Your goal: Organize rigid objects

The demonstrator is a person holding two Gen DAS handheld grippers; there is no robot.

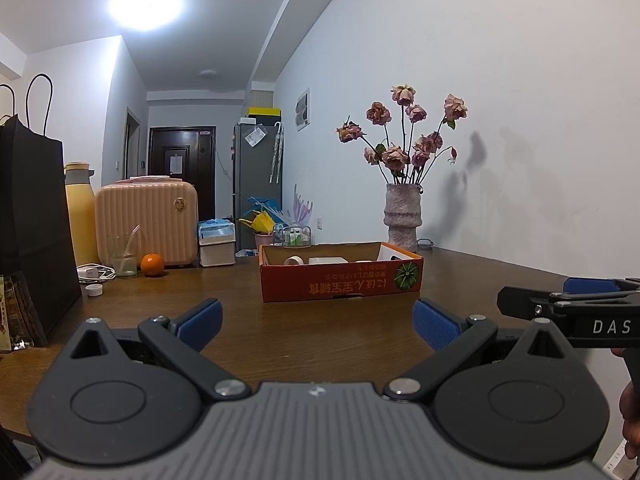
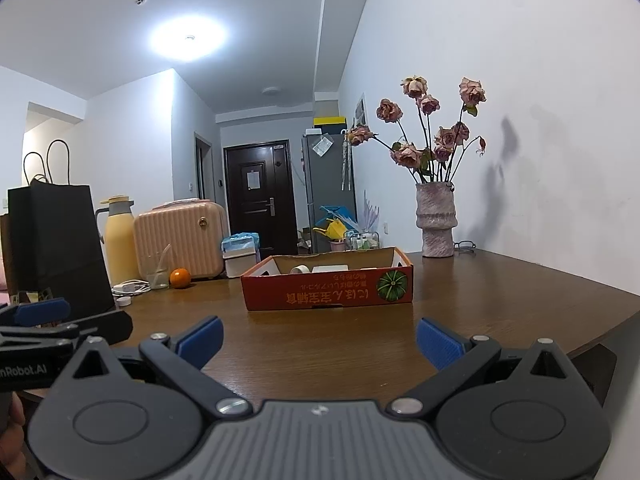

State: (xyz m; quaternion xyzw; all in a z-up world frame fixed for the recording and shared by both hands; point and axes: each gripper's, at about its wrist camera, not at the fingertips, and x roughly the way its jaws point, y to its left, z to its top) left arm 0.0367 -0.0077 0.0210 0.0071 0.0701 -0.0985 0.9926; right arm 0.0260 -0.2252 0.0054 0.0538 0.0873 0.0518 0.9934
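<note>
A low orange cardboard box [image 1: 340,280] sits on the brown wooden table [image 1: 312,328], ahead of both grippers; it also shows in the right wrist view [image 2: 326,292]. Inside it I see a white tape roll [image 1: 294,261] and a white block [image 1: 327,260]. My left gripper [image 1: 318,322] is open and empty, low over the table short of the box. My right gripper [image 2: 320,338] is open and empty, beside the left one. An orange [image 1: 151,265] and a white bottle cap [image 1: 95,290] lie at the left.
A black paper bag [image 1: 32,232], a yellow thermos [image 1: 80,216], a pink case [image 1: 146,224], a glass [image 1: 124,258] and a white charger [image 1: 94,272] crowd the left. A vase of dried roses [image 1: 402,216] stands by the wall behind the box.
</note>
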